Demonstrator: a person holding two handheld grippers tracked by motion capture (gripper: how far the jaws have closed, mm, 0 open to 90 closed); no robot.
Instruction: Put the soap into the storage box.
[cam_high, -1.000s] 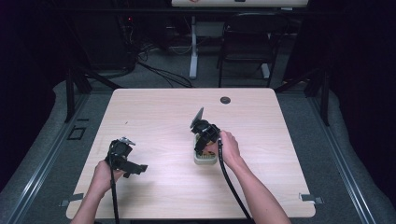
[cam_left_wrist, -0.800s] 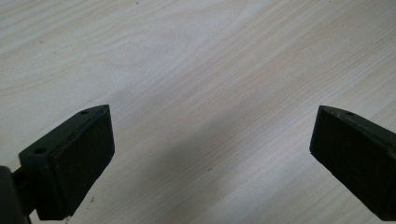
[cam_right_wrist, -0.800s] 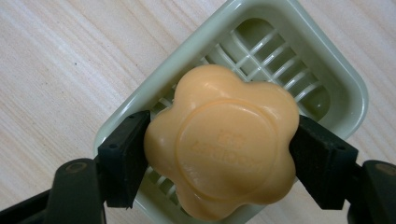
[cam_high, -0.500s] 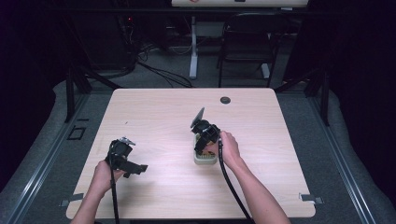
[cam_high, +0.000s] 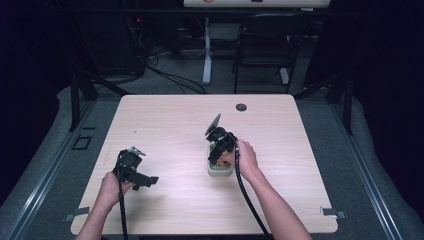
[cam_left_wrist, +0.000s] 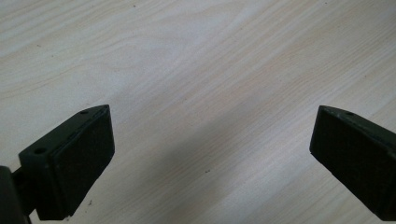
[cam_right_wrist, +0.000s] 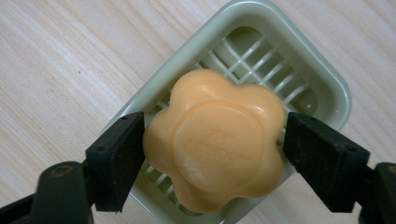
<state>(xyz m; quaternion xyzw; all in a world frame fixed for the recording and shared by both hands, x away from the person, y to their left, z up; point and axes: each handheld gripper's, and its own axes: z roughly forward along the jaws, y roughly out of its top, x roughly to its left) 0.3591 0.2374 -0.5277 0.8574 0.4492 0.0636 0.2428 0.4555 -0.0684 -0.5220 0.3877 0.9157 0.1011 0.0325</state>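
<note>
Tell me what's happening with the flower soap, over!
Right gripper jaws just opening, pads beside the orange flower soap, which lies in the green soap dish. Left gripper open over bare table. Nothing in the way.

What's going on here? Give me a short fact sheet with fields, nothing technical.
Setting: pale wooden table, with a person's hands holding two grippers
Main thing: orange flower-shaped soap
Where it lies: in a pale green slotted soap dish
Right gripper: jaws either side of the soap, just been opening; left pad at its edge, right pad slightly clear
Left gripper: jaws wide apart over bare table, holding nothing
Likely stage: soap just set down in the dish
</note>
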